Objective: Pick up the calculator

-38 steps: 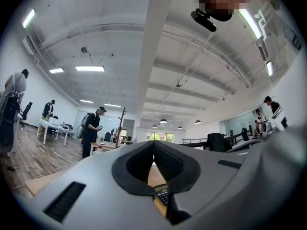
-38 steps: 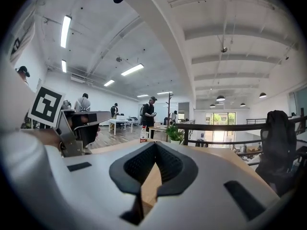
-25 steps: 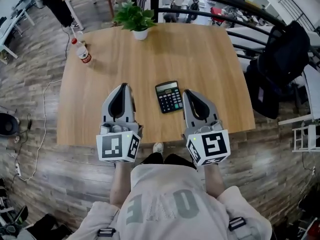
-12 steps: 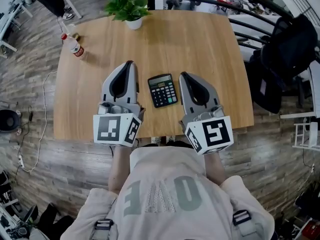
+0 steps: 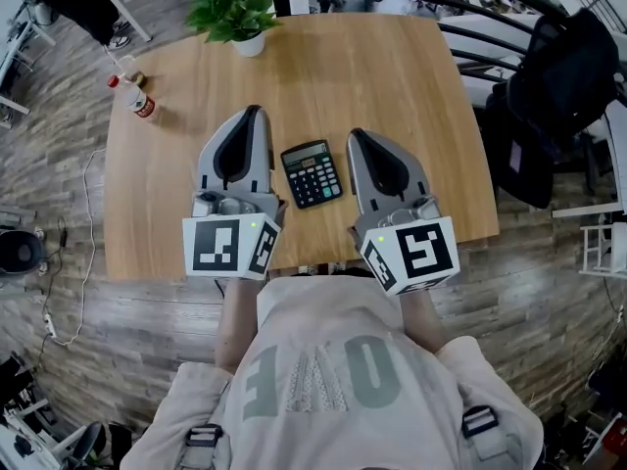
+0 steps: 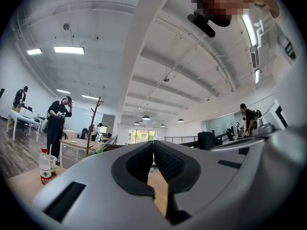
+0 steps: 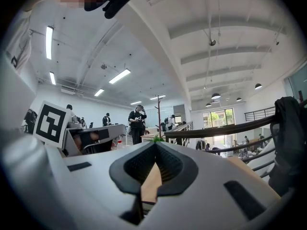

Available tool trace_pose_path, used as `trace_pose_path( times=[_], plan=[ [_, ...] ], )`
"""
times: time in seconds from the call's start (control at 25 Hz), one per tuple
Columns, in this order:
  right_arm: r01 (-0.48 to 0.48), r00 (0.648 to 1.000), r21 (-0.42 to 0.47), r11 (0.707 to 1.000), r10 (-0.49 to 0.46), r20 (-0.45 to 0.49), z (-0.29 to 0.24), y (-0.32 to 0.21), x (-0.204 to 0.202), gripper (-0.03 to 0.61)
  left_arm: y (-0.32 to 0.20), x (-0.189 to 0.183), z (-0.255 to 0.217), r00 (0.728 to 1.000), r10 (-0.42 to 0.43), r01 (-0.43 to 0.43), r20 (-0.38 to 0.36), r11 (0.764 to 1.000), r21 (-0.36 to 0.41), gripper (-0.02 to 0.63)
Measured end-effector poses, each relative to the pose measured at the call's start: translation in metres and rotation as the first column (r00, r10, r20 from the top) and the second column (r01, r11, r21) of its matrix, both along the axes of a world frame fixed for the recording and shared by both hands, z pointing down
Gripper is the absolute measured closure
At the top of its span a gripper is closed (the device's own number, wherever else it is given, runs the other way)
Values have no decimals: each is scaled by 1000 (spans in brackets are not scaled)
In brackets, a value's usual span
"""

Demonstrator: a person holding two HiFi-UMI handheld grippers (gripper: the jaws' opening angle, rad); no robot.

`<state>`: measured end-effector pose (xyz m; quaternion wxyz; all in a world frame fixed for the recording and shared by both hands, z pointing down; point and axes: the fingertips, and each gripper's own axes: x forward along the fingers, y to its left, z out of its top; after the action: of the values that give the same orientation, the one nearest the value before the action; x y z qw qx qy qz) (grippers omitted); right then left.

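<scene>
Wooden table (image 5: 392, 96) holds the calculator (image 5: 312, 173), lying flat and untouched. Just left of the calculator sits the left gripper (image 5: 252, 114), just right of it the right gripper (image 5: 355, 135), both with jaws pressed together on nothing. Well beyond the calculator stand a potted plant (image 5: 233, 15) and a bottle (image 5: 132, 96)

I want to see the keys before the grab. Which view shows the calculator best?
The head view: the calculator lies flat on the table, whole and unobstructed, between the left gripper and right gripper. Neither gripper view shows it; both look over shut jaws across the room.
</scene>
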<state>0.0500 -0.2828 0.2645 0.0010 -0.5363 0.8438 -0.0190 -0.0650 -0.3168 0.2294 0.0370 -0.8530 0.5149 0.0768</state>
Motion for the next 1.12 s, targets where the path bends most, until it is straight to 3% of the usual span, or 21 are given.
trace_pose_path(
  times=[0.16, 0.2, 0.24, 0.28, 0.32, 0.44, 0.52, 0.56, 0.64, 0.72, 0.8, 0.88, 0.96, 1.04, 1.12],
  plan=[
    [2, 1000, 7, 1000, -2, 1, -1, -2, 0, 560, -13, 10, 8, 997, 67, -64, 45, 996, -62, 601],
    [2, 1000, 3, 1000, -2, 2, 0, -1, 0, 560, -17, 16, 12, 992, 110, -104, 60, 990, -95, 534],
    [-1, 1000, -4, 1000, 1, 5, 1, 0, 0, 560, -22, 22, 16, 984, 161, -150, 73, 980, -133, 393],
    [-5, 1000, -14, 1000, 6, 8, 3, 1, 2, 560, -27, 29, 20, 974, 209, -193, 85, 966, -170, 327],
    [-12, 1000, -25, 1000, 12, 11, 5, 1, 4, 560, -32, 34, 24, 963, 251, -227, 103, 953, -198, 325],
    [-28, 999, -45, 999, 29, 21, 9, 1, 11, 560, -47, 44, 43, 913, 339, -277, 225, 923, -266, 325],
    [-38, 999, -50, 998, 39, 26, 12, 2, 14, 560, -55, 50, 63, 860, 407, -306, 307, 894, -327, 325],
    [-44, 999, -54, 998, 45, 29, 12, 2, 16, 560, -58, 54, 76, 822, 460, -331, 336, 866, -374, 327],
    [-53, 998, -61, 997, 55, 35, 15, 2, 20, 560, -61, 61, 110, 716, 591, -383, 371, 777, -499, 328],
    [-60, 997, -74, 995, 63, 37, 19, 2, 24, 560, -64, 65, 146, 606, 712, -409, 355, 662, -628, 328],
    [-68, 997, -89, 994, 72, 39, 24, 1, 27, 560, -65, 67, 178, 525, 812, -426, 255, 510, -747, 328],
    [-78, 996, -104, 991, 82, 40, 28, -1, 28, 560, -63, 71, 204, 471, 875, -436, 108, 338, -834, 328],
    [-82, 996, -113, 990, 87, 36, 31, -3, 28, 560, -62, 72, 229, 428, 904, -417, 8, 205, -886, 328],
    [-92, 995, -124, 988, 96, 30, 34, -6, 29, 560, -59, 72, 254, 371, 928, -363, -29, 117, -924, 328],
    [-99, 994, -130, 987, 103, 25, 36, -12, 32, 560, -54, 71, 278, 290, 956, -288, -30, 57, -956, 328]
  ],
)
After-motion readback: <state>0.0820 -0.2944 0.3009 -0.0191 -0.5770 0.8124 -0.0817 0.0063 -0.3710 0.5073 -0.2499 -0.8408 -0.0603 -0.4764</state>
